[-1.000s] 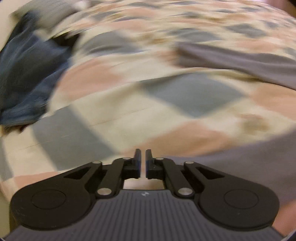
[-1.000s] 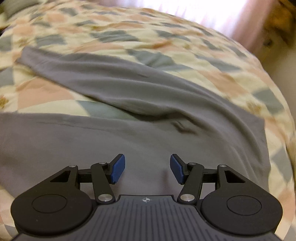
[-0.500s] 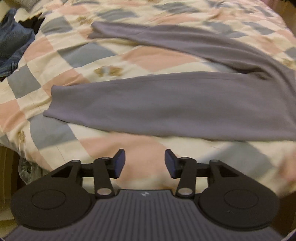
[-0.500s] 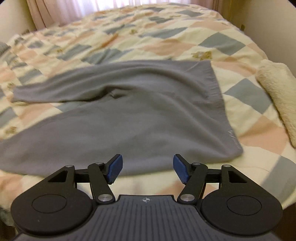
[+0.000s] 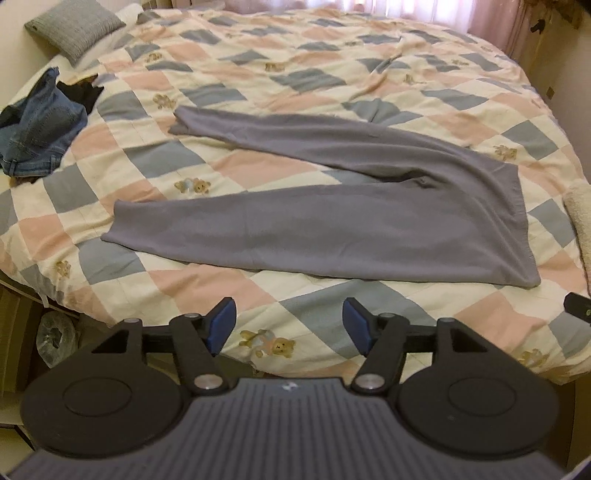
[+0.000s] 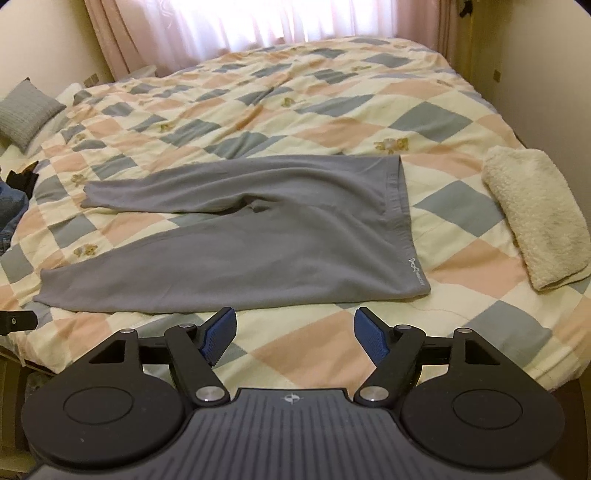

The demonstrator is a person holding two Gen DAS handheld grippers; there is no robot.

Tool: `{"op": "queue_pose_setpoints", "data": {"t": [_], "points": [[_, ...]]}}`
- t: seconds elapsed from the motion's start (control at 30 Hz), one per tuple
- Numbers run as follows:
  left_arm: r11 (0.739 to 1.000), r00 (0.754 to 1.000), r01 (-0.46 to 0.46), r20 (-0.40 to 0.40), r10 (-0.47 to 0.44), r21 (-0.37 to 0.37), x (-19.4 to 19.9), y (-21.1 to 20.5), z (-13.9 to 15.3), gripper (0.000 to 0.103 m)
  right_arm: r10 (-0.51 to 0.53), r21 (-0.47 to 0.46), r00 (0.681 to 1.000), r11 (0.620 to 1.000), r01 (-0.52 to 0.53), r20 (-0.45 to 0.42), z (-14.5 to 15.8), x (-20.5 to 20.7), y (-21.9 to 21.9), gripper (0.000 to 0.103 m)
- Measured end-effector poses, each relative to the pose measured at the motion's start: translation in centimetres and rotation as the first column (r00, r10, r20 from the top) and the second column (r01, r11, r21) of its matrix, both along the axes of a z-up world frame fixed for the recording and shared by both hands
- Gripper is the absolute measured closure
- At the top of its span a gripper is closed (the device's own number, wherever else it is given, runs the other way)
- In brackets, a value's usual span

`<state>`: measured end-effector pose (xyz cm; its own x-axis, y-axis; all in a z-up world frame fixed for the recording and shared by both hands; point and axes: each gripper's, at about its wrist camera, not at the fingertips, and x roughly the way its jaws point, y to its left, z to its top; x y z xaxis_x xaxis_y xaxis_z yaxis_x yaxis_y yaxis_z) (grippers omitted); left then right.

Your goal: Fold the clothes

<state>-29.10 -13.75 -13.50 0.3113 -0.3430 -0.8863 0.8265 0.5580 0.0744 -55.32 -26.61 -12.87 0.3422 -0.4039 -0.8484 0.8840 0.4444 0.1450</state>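
Flanking grey trousers (image 6: pixel 258 240): jeans (image 5: pixel 37 129), cream towel (image 6: pixel 535 218), cushion (image 5: pixel 74 27)

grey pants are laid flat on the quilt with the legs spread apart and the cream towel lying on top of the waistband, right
Not quite. The cream towel lies on the quilt beside the grey pants, clear of the waistband, as the right wrist view shows. The rest is correct.

Grey trousers (image 5: pixel 332 221), pastel checked quilt (image 5: pixel 258 74)
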Motion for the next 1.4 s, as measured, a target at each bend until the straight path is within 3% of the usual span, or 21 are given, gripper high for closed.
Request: {"op": "queue_pose_setpoints", "data": {"t": [0.27,0.67,1.4], "points": [[0.999,1.000,0.022,0.005,-0.022,-0.036,-1.3,2.4,1.6,0.042,0.014,-0.016,1.000,1.000,-0.015,-0.007,1.5,-0.3,2.0,0.029],[0.999,0.999,-0.022,0.024,0.023,-0.040,-0.3,6.3,1.1,0.040,0.037,-0.044,0.998,0.998,-0.039,-0.053,2.4,1.4,3.5,0.027],[0.993,0.988,-0.116,0.102,0.119,-0.038,3.7,7.0,1.9,0.037,0.114,-0.034,0.993,0.993,-0.115,-0.021,1.8,5.1,0.6,0.026]]}}
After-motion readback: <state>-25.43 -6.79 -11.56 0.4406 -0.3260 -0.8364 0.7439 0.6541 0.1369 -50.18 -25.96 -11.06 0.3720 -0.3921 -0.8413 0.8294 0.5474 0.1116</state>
